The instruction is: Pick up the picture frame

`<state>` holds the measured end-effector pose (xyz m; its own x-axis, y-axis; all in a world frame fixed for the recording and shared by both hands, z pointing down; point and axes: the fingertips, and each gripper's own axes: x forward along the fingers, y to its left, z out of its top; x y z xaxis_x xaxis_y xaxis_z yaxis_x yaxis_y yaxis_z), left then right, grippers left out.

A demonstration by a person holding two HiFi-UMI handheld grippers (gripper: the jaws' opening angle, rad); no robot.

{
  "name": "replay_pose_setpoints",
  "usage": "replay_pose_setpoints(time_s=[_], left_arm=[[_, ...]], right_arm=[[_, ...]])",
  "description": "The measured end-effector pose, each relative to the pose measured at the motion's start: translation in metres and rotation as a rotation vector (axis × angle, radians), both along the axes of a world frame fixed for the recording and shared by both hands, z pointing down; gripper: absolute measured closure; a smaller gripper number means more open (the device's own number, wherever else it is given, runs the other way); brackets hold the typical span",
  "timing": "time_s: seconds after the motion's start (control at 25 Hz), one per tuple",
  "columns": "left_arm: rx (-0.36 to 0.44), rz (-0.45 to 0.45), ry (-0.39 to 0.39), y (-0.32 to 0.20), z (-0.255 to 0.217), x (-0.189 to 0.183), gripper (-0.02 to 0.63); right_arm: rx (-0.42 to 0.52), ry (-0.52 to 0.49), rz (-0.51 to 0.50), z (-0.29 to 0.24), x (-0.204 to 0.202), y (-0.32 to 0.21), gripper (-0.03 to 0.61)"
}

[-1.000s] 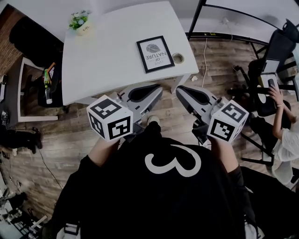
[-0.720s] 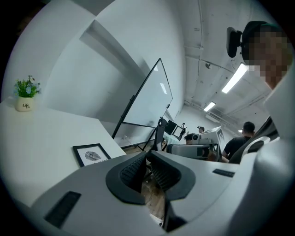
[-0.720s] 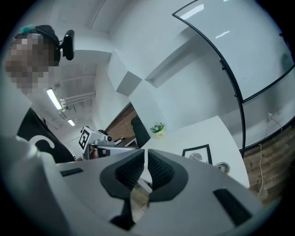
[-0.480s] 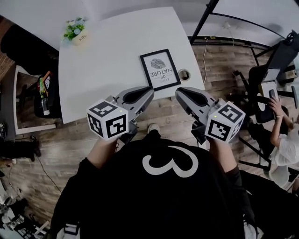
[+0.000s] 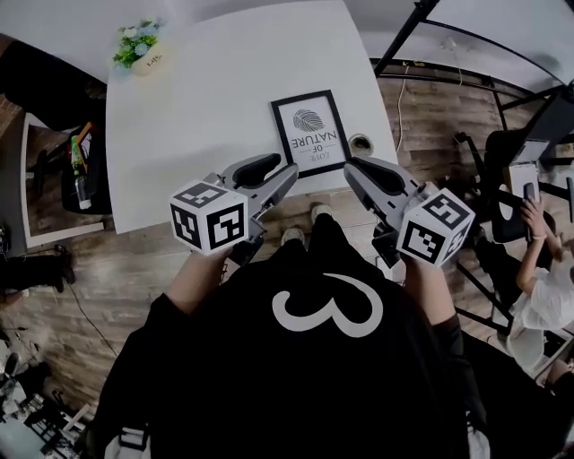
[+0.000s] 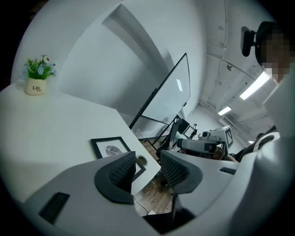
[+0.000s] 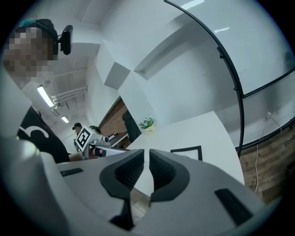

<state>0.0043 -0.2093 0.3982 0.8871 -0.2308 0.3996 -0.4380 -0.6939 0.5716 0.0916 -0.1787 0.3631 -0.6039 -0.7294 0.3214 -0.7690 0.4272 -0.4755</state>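
The picture frame (image 5: 311, 132), black-edged with a fingerprint print, lies flat on the white table (image 5: 197, 108) near its front right corner. It also shows in the left gripper view as the frame (image 6: 113, 148) and in the right gripper view as the frame (image 7: 188, 151). My left gripper (image 5: 289, 174) hovers at the table's near edge, just short of the frame's near left corner. Its jaws are opening and nothing is between them (image 6: 147, 168). My right gripper (image 5: 351, 168) is beside the frame's near right corner, shut and empty (image 7: 146, 167).
A small roll of tape (image 5: 360, 143) lies right of the frame, at the table's edge. A potted plant (image 5: 136, 49) stands at the far left corner. A black stand (image 5: 421, 27) and a seated person (image 5: 543, 269) are on the right, a shelf (image 5: 81, 166) on the left.
Both grippers have moved forward and down to the table's near edge, so the frame now lies just ahead of their tips.
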Motion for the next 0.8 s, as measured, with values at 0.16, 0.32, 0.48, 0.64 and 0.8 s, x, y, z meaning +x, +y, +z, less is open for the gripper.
replay_pose_setpoints(time_s=[0.16, 0.32, 0.48, 0.64, 0.8], left_arm=[[-0.036, -0.06, -0.021, -0.016, 0.013, 0.004, 0.435], [-0.059, -0.116, -0.064, -0.034, 0.028, 0.01, 0.426], [-0.095, -0.154, -0.107, -0.047, 0.048, 0.017, 0.417], [-0.141, -0.214, -0.138, -0.058, 0.067, 0.017, 0.407], [-0.177, -0.264, -0.171, -0.066, 0.088, 0.015, 0.405]], right_arm=[[-0.041, -0.01, -0.015, 0.016, 0.014, -0.021, 0.548], [-0.141, -0.029, -0.032, 0.04, 0.029, -0.042, 0.438], [-0.198, -0.016, -0.055, 0.062, 0.04, -0.06, 0.434], [-0.246, -0.002, -0.06, 0.087, 0.051, -0.076, 0.434], [-0.288, 0.039, -0.077, 0.112, 0.057, -0.088, 0.434]])
